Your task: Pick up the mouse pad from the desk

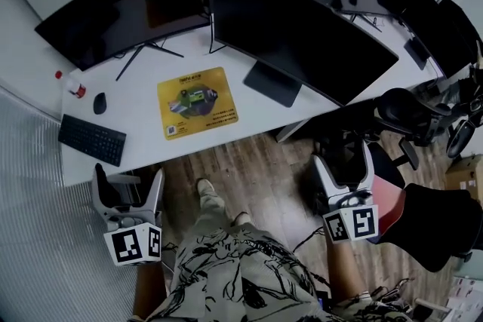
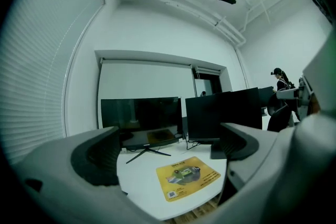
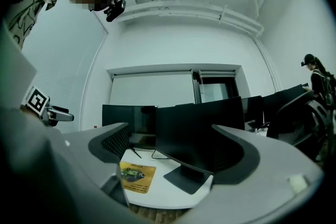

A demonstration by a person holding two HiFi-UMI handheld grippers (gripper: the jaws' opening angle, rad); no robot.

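A yellow mouse pad with a printed picture lies flat on the white desk, in front of the two monitors. It also shows in the left gripper view as the mouse pad and in the right gripper view as the mouse pad. My left gripper hangs open below the desk's front edge, near the left. My right gripper is open too, over the floor to the right of the desk. Both are well short of the pad and hold nothing.
Two dark monitors stand at the back of the desk. A black keyboard, a black mouse and a small red-capped bottle sit at the left. Office chairs crowd the right, above a wooden floor.
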